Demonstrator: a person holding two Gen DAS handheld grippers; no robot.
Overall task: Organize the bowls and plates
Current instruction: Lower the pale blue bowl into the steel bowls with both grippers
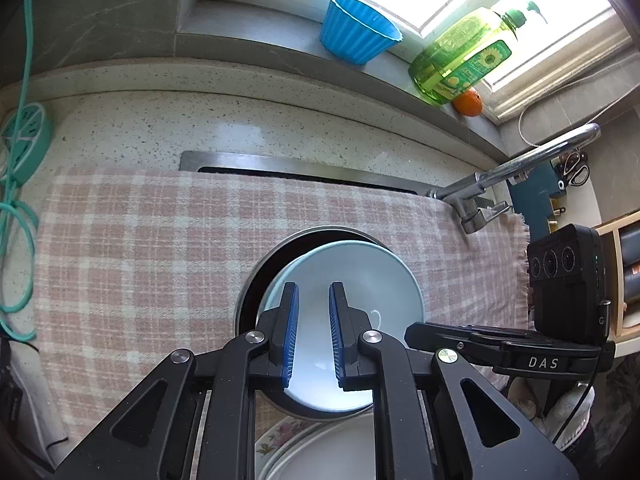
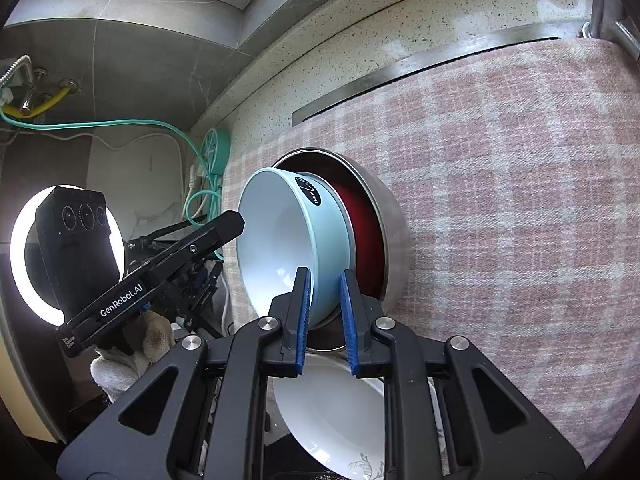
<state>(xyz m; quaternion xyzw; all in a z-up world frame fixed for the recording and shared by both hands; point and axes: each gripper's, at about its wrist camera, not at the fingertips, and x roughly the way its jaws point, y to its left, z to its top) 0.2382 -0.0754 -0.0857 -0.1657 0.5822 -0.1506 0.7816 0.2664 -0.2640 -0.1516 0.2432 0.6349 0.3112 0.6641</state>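
Observation:
A light blue bowl (image 1: 352,280) (image 2: 280,240) sits nested in a red-lined steel bowl (image 2: 384,232) (image 1: 256,276) on the checked cloth. My right gripper (image 2: 325,284) straddles the blue bowl's rim with a finger on each side; the blue pads look close on it. My left gripper (image 1: 313,300) hovers over the blue bowl's inside, open and empty. A white plate (image 2: 344,412) (image 1: 332,452) lies just in front of the bowls, on a floral-rimmed plate (image 1: 276,440).
A pink checked cloth (image 1: 152,240) covers the sink area of the speckled counter (image 1: 160,120). A steel tap (image 1: 516,172) stands at the right. A blue cup (image 1: 356,32), a green soap bottle (image 1: 464,60) and an orange (image 1: 468,102) sit on the sill. Teal cable (image 1: 16,216) hangs left.

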